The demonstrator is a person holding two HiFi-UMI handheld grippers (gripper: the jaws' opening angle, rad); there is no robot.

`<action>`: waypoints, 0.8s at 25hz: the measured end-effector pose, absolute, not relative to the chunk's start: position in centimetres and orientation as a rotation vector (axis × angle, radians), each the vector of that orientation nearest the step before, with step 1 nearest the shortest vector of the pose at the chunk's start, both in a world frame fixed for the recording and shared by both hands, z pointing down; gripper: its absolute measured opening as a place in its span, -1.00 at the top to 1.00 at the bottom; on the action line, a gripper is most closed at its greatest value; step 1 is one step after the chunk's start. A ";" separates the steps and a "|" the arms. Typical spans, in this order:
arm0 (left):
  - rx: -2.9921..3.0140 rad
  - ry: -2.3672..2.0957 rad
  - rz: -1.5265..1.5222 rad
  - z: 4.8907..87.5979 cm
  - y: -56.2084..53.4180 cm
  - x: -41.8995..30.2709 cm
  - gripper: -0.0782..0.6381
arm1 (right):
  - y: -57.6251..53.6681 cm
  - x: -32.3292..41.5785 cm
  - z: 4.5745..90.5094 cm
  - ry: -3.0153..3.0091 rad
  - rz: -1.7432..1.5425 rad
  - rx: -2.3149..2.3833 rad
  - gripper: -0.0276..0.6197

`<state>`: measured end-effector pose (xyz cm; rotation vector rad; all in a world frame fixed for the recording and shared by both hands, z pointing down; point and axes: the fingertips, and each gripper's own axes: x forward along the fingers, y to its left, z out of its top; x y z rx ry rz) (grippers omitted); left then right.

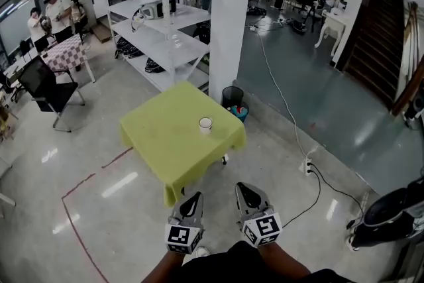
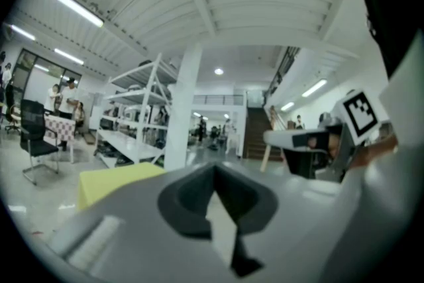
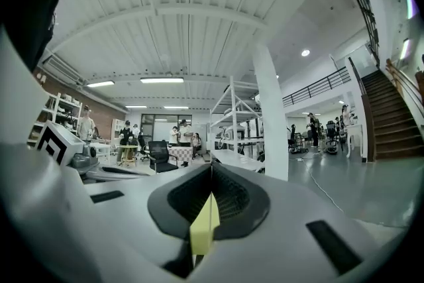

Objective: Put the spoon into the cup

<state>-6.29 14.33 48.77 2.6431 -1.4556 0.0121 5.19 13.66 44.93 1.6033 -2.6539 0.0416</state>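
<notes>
A white cup stands upright on the right part of a table with a yellow-green cloth. No spoon shows in any view, and the cup is too small for me to tell what is in it. My left gripper and right gripper are held side by side in front of the table's near corner, well short of the cup. Both point level at it. In the left gripper view the left gripper has its jaws together and empty. The right gripper in its own view is also shut on nothing. The yellow cloth lies ahead.
A white shelving rack and a white pillar stand behind the table. A black bin sits at its far right corner. A cable runs over the floor on the right. An office chair and people are at far left.
</notes>
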 end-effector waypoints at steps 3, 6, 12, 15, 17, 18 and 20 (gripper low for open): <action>2.632 -1.477 0.024 48.9 13.4 -7.4 0.76 | 13.2 4.7 45.2 -2.655 0.046 1.598 0.89; 2.641 -1.481 0.028 48.7 12.3 -7.7 0.76 | 12.3 4.4 45.4 -2.664 0.042 1.591 0.89; 2.635 -1.488 0.042 48.2 9.4 -6.3 0.76 | 9.0 4.9 44.5 -2.696 0.015 1.551 0.89; 2.651 -1.503 0.037 47.4 7.6 -5.2 0.76 | 7.0 5.7 43.9 -2.710 0.004 1.527 0.89; 2.648 -1.521 0.029 47.0 6.3 -4.5 0.76 | 5.6 6.4 43.9 -2.727 -0.006 1.512 0.89; 2.644 -1.530 0.027 46.9 5.8 -4.3 0.76 | 5.0 6.7 43.9 -2.735 -0.010 1.505 0.89; 2.635 -1.547 0.031 47.0 4.8 -3.8 0.76 | 3.9 7.1 44.0 -2.746 -0.008 1.491 0.89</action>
